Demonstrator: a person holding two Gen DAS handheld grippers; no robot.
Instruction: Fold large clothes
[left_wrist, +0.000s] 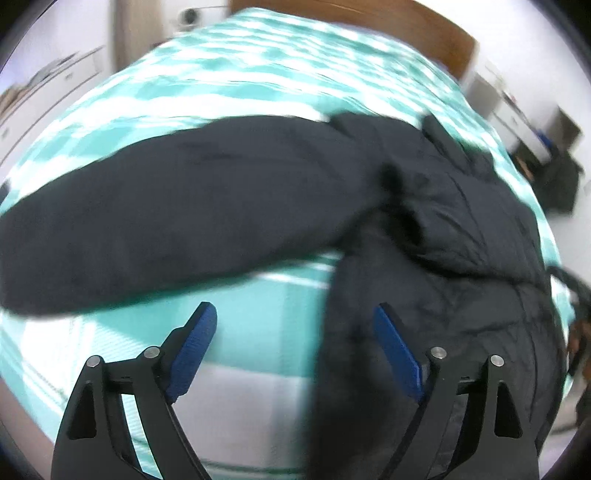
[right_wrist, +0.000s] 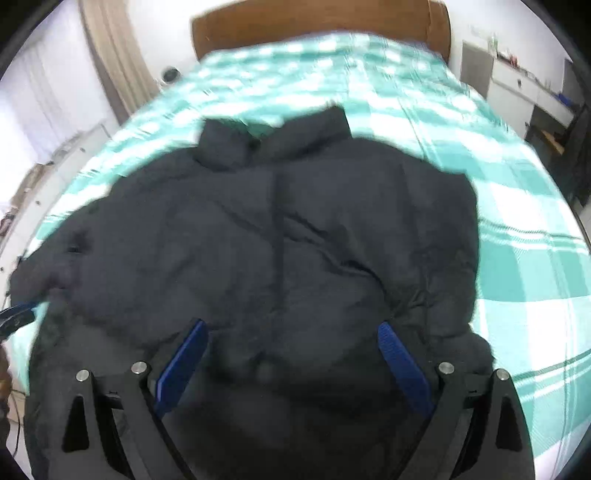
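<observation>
A black puffer jacket (right_wrist: 280, 236) lies spread on the bed's teal-and-white checked cover (right_wrist: 517, 258), collar (right_wrist: 273, 140) toward the headboard. In the left wrist view one sleeve (left_wrist: 147, 218) stretches out to the left and the jacket's body (left_wrist: 443, 240) fills the right. My left gripper (left_wrist: 295, 317) is open just above the bed beside the jacket's edge; its right pad (left_wrist: 395, 347) is over the dark cloth and nothing is pinched. My right gripper (right_wrist: 293, 326) hangs open over the jacket's lower front, with cloth below the jaws but not held.
A wooden headboard (right_wrist: 317, 26) closes the far end of the bed. A beige curtain (right_wrist: 110, 66) and white drawers (left_wrist: 62, 81) stand on the left. On the right are a white cabinet (right_wrist: 517, 88) and a dark item (left_wrist: 557, 181) on the floor.
</observation>
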